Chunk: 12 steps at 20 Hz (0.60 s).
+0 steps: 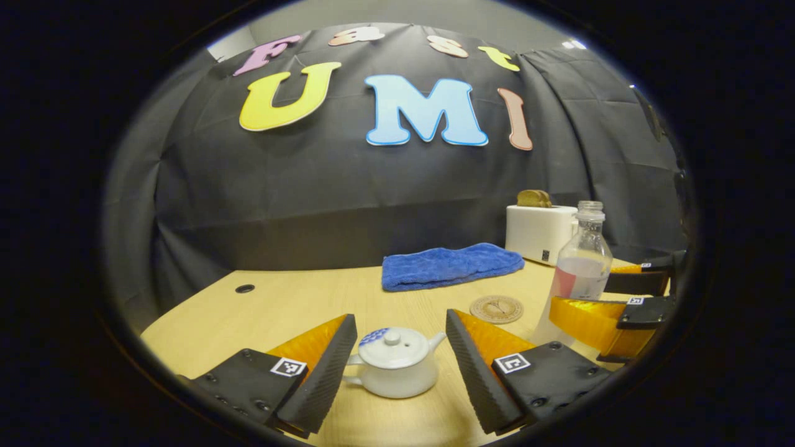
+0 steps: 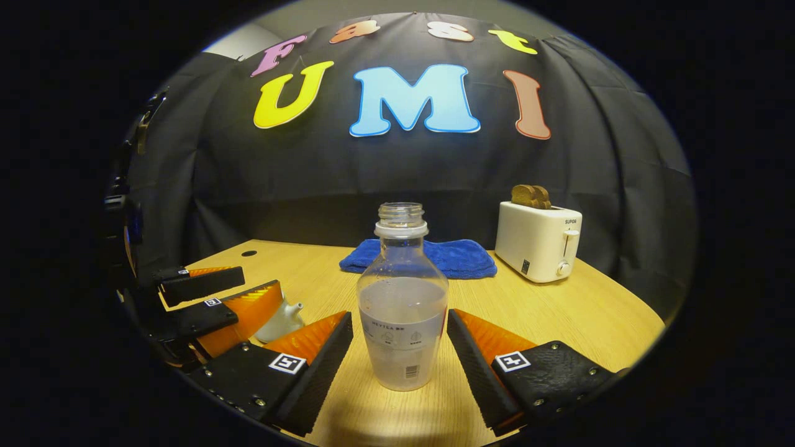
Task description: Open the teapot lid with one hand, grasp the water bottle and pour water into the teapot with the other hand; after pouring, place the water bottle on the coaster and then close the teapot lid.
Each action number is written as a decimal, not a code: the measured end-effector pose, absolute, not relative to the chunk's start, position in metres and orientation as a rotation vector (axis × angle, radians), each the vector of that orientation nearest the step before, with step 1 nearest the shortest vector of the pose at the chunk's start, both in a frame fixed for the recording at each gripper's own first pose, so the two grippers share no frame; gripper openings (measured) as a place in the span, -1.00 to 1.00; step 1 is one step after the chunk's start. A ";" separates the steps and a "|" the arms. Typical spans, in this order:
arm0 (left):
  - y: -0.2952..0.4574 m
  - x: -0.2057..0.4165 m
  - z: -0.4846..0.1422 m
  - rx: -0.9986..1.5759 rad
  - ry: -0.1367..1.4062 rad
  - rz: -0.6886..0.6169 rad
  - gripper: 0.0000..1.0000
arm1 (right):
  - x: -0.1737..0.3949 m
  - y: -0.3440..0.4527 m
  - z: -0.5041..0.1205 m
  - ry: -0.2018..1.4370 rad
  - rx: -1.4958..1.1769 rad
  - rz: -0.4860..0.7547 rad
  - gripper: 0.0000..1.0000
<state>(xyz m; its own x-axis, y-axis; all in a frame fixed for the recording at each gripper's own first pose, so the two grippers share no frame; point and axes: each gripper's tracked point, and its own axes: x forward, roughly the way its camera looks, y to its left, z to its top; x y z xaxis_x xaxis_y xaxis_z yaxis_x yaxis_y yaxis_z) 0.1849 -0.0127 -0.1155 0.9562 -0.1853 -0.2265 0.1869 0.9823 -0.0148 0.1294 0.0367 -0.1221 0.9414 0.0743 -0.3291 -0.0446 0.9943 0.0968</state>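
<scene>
One white teapot (image 1: pixel 392 366) with one lid (image 1: pixel 392 346), one uncapped water bottle (image 2: pixel 402 298), one round coaster (image 1: pixel 496 308), one blue towel (image 1: pixel 450 266) and one white toaster (image 2: pixel 538 247) are counted on one wooden table (image 1: pixel 273 304); two grippers (image 1: pixel 397 366) (image 2: pixel 400 366) are seen.

- A folded blue towel (image 1: pixel 451 266) lies on the wooden table (image 1: pixel 292 304) toward its far edge.
- Just to its right stands a white toaster (image 2: pixel 538 248), two browned slices of toast (image 2: pixel 530 196) upright in its slots.
- A small dark hole (image 1: pixel 245 288) marks the tabletop at far left.
</scene>
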 end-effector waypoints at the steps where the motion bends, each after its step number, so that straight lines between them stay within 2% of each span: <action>1: -0.014 0.187 -0.118 -0.001 0.230 -0.189 0.94 | 0.131 0.039 -0.123 0.338 0.092 0.062 0.90; 7: -0.015 0.199 -0.132 -0.016 0.261 -0.175 0.94 | 0.136 0.040 -0.128 0.331 0.078 0.055 0.90; 10: -0.014 0.202 -0.132 -0.009 0.261 -0.170 0.82 | 0.136 0.038 -0.130 0.337 0.086 0.056 0.90; 12: -0.011 0.204 -0.133 0.010 0.260 -0.149 0.80 | 0.136 0.039 -0.133 0.354 0.102 0.058 0.91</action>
<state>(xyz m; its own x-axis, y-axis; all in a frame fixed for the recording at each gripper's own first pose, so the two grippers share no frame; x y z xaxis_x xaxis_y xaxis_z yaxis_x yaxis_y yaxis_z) 0.2045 -0.0108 -0.1326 0.9553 -0.1458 -0.2570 0.1483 0.9889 -0.0096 0.1365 0.0391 -0.1334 0.9365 0.0745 -0.3427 -0.0389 0.9932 0.1098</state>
